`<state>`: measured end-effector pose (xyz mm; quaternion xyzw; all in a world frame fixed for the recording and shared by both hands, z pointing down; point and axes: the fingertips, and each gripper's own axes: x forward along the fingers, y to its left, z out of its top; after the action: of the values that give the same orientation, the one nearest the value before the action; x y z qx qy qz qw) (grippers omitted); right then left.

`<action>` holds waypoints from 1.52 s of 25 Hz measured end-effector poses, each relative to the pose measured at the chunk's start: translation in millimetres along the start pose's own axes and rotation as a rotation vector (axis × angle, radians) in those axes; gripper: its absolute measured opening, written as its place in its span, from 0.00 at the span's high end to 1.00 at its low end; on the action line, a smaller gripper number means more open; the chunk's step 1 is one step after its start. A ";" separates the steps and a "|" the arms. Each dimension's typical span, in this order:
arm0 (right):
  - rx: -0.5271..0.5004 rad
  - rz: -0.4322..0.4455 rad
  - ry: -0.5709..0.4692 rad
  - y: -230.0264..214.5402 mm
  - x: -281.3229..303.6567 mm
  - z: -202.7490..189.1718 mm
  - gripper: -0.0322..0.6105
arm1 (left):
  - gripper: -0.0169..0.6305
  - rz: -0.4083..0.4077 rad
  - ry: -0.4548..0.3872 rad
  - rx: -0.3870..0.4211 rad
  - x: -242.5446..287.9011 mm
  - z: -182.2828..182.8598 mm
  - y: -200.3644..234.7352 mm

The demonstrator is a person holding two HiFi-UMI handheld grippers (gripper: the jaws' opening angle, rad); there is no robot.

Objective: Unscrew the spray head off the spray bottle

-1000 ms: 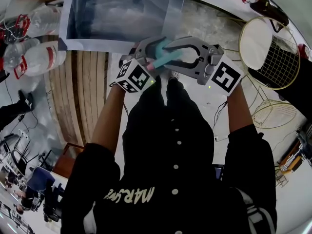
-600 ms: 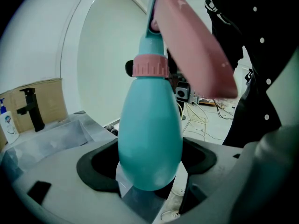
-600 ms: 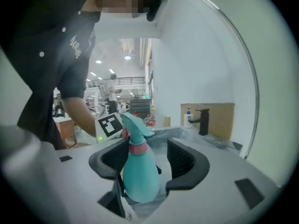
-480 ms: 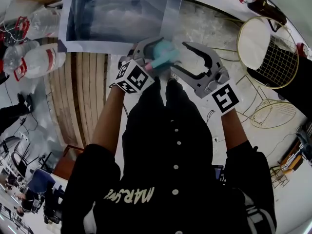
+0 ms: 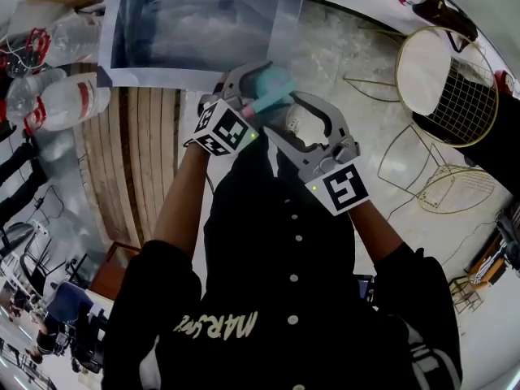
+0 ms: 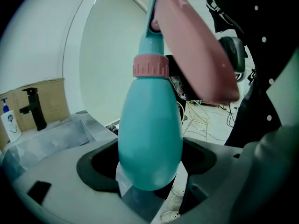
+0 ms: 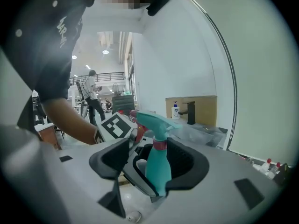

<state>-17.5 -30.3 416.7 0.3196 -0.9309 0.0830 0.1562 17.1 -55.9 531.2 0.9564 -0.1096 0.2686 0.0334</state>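
The teal spray bottle (image 5: 272,84) is held in front of the person's chest, with my left gripper (image 5: 253,89) shut on its body. In the left gripper view the rounded teal body (image 6: 149,139) fills the gap between the jaws. Above it are the pink collar (image 6: 150,66) and the pink trigger (image 6: 198,50). My right gripper (image 5: 280,116) stands open just below the bottle and apart from it. In the right gripper view the bottle (image 7: 158,167) stands upright beyond the open jaws, its teal spray head (image 7: 152,120) still on the collar (image 7: 160,145).
A table under clear plastic sheet (image 5: 203,23) lies ahead. Plastic bottles (image 5: 57,96) lie at the left beside wooden slats (image 5: 138,161). A round wire stool (image 5: 447,80) stands at the right. A black faucet (image 7: 191,112) and a soap bottle (image 7: 175,111) stand in the background.
My right gripper has let go of the spray head, opened wide and drawn back toward the person's body. The left gripper has kept hold of the bottle, nearly still.
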 end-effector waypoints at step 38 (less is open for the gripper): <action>-0.026 0.111 -0.032 4.0 21.0 9.2 0.43 | 0.35 -0.014 0.032 -0.009 -1.1 -1.3 0.8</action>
<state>-37.8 -41.5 415.0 0.2665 -0.9506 0.0745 0.1404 15.4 -56.3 531.8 0.9526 -0.1035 0.2829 0.0412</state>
